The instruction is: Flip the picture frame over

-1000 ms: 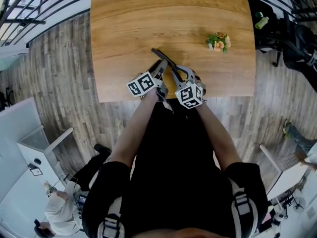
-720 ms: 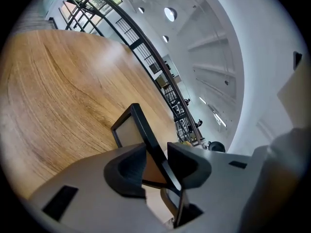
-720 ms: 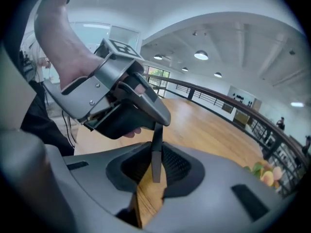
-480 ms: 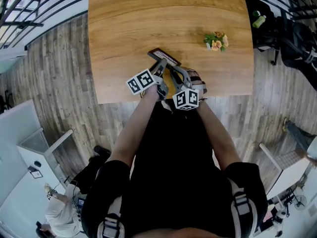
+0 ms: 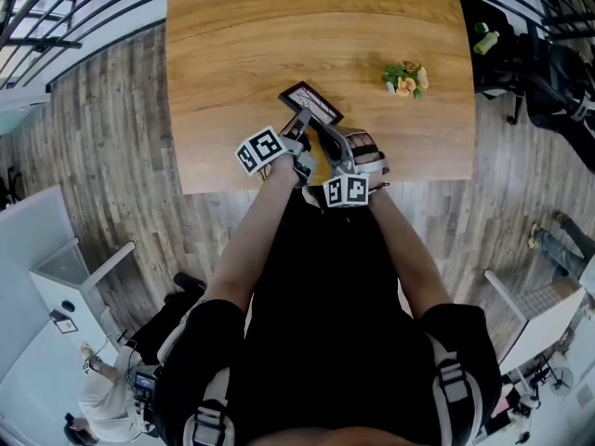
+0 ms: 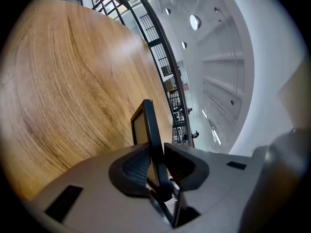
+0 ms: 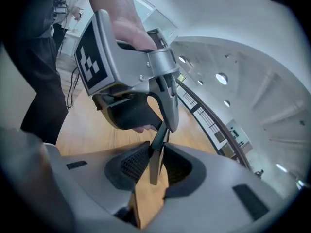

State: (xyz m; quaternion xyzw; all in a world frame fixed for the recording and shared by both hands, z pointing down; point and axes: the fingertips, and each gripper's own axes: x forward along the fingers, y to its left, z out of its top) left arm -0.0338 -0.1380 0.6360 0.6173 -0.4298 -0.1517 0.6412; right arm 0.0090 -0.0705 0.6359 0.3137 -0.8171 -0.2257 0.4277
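Picture frame (image 5: pixel 312 103) is up on edge over the near part of the surface (image 5: pixel 279 26), tilted, not flat; can't tell if its lower edge touches the wood. Left gripper (image 6: pixel 155 164): fingers (image 6: pixel 131 166) are closing with the frame's rim between them, and the pads look to be on it. Right gripper (image 7: pixel 154 161): fingers (image 7: pixel 177 166) are opening, with a thin frame edge between them and a gap each side, so no real grip there. Reads as a handover to your left. Get the left pinch firm first, since a thin rim will likely pivot. Draw the right straight back along its fingers so nothing snags. Roll the left wrist slowly, keep the low edge close to the surface and lay it down, don't drop it. Stay off the near table edge
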